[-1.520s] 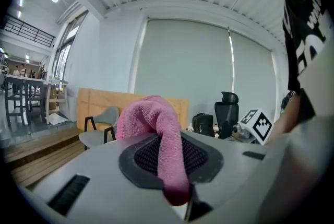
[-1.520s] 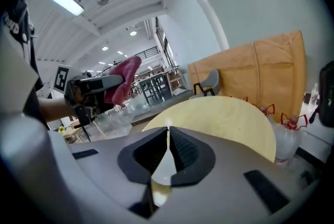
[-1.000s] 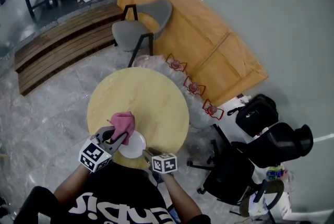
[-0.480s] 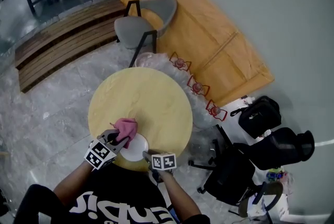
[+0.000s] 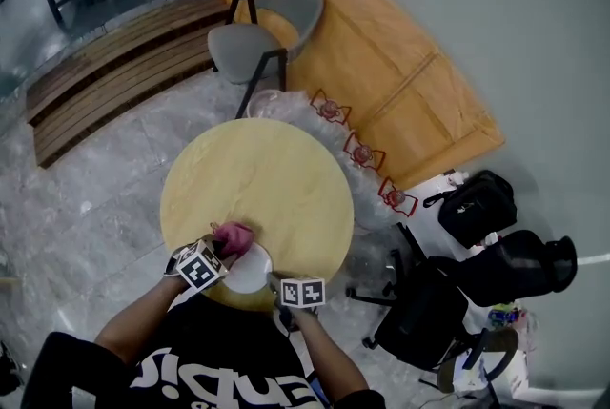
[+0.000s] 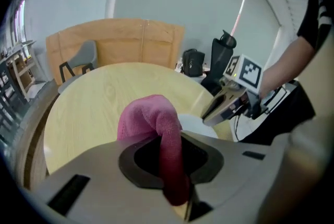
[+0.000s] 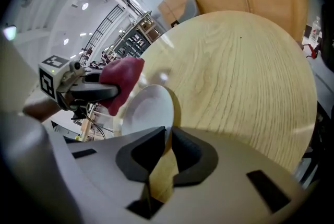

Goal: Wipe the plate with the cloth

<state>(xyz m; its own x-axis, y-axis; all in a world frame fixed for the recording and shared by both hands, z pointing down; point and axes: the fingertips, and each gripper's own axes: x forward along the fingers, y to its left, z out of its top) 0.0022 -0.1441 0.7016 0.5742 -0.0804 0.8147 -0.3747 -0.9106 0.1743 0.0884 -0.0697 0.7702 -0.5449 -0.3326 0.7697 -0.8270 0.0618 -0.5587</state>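
A white plate [image 5: 250, 270] lies at the near edge of the round yellow table [image 5: 257, 178]. My left gripper [image 5: 221, 250] is shut on a pink cloth [image 5: 233, 237], which bulges out of the jaws [image 6: 151, 118] just over the plate's far left rim. My right gripper [image 5: 274, 281] is at the plate's near right rim. Its jaws have just been closing, and the thin rim of the plate [image 7: 148, 110] runs down between them, pinched. In the right gripper view the cloth [image 7: 121, 82] hangs beside the plate's top left.
A grey chair [image 5: 262, 40] stands beyond the table, in front of a large wooden board [image 5: 381, 83]. Red wire frames [image 5: 362, 154] and clear plastic lie on the floor by the table's right. Black bags [image 5: 477, 207] and a dark chair sit further right.
My left gripper came down and toward me with the cloth, from above the table to the plate's rim. The right gripper stayed at the plate's near rim.
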